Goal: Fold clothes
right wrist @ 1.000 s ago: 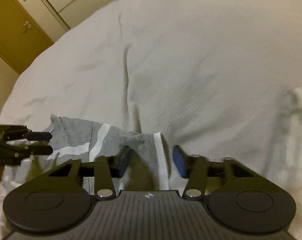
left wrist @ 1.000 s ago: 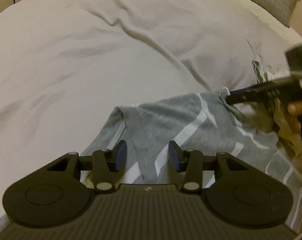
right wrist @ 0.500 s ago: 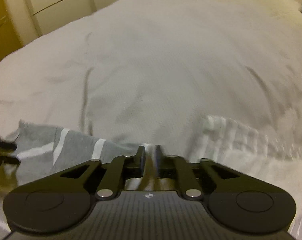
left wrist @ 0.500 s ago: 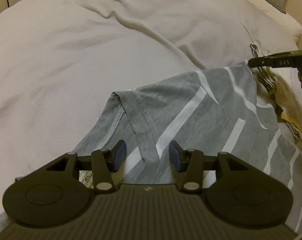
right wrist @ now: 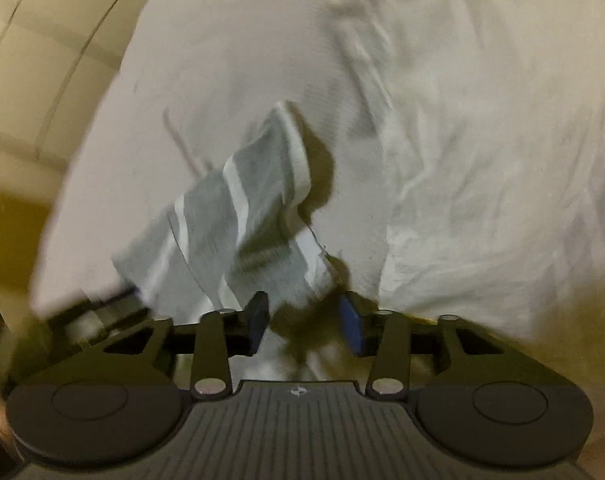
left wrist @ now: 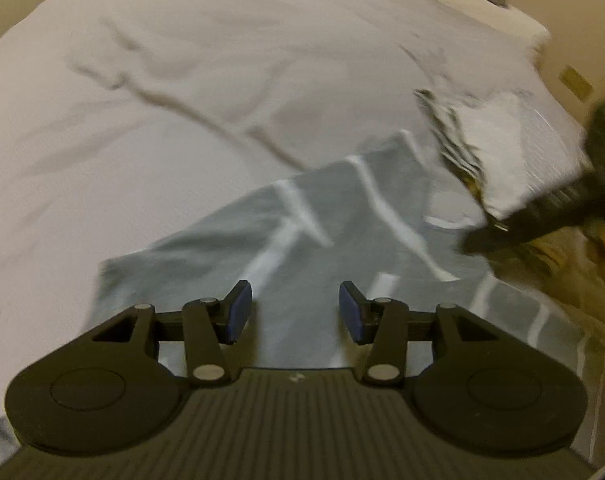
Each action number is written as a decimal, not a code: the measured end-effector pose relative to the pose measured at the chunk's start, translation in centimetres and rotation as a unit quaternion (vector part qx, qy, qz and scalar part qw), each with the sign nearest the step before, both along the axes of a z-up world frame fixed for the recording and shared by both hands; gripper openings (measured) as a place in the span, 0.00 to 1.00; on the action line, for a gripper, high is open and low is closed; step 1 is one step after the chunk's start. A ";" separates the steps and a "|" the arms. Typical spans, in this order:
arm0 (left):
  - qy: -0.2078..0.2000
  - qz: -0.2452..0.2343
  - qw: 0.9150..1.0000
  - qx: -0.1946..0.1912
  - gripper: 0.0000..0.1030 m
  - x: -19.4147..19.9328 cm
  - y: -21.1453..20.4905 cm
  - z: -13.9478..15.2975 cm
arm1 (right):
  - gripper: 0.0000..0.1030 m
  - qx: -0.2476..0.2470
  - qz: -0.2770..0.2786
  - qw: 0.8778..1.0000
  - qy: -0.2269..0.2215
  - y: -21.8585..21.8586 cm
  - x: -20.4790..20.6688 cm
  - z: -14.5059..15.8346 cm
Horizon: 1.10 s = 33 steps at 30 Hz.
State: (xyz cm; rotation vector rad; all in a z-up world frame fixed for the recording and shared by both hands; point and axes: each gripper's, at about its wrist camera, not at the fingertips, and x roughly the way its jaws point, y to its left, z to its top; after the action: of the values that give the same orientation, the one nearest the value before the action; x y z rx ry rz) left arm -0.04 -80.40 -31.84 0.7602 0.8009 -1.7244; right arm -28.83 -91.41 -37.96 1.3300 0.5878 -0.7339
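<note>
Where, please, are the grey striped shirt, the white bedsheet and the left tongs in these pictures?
grey striped shirt (left wrist: 334,216): left wrist view, on its grey middle.
white bedsheet (left wrist: 162,80): left wrist view, on a bare wrinkled part.
left tongs (left wrist: 295,312): left wrist view, midway between the blue fingertips.

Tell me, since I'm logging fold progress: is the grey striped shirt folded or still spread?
Mostly spread, not neatly folded: the grey striped shirt lies open across the bed, one part doubled over in the right wrist view.
</note>
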 end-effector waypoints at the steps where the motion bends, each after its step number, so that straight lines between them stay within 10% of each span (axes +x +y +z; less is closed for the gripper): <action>1: -0.002 -0.012 1.000 0.000 0.42 -0.8 -0.2 -0.1 | 0.05 -0.009 -0.015 1.000 0.003 -0.1 -0.3 0.3; 5: -0.007 -0.049 0.999 -0.003 0.42 -3.4 -1.1 -0.3 | 0.03 -0.143 0.023 0.985 0.095 2.1 -0.7 4.5; 12: -0.024 -0.085 0.996 0.013 0.42 -6.3 -3.8 -1.5 | 0.11 -0.130 0.045 0.985 0.100 2.8 -2.4 3.9; 16: -0.031 -0.085 0.996 0.025 0.42 -6.4 -4.4 -2.4 | 0.56 -0.185 0.107 0.974 0.079 -0.4 0.8 4.5; 23: -0.020 -0.094 0.995 0.002 0.42 -6.6 -2.8 -2.1 | 0.54 -0.197 0.170 0.964 0.058 -7.1 5.7 1.7; 24: -0.017 -0.097 0.995 -0.001 0.42 -6.9 -2.6 -2.0 | 0.49 -0.188 0.181 0.964 0.055 -7.8 6.3 1.2; 26: -0.011 -0.102 0.995 -0.006 0.42 -7.4 -2.3 -1.9 | 0.04 -0.170 0.198 0.963 0.063 -9.0 7.5 0.7; 27: -0.007 -0.105 0.994 -0.009 0.42 -7.7 -2.1 -1.8 | 0.04 -0.182 0.202 0.961 0.059 -9.2 7.9 1.2; 33: 0.012 -0.079 0.997 -0.008 0.45 -8.7 -3.2 -2.2 | 0.02 -0.304 0.256 0.915 0.075 -8.6 11.1 5.1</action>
State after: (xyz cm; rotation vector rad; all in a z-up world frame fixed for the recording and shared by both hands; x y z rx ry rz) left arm -8.78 -83.63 -34.05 0.8117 0.7577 -1.8814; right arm -17.73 -100.04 -32.91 0.5083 0.7191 -0.5192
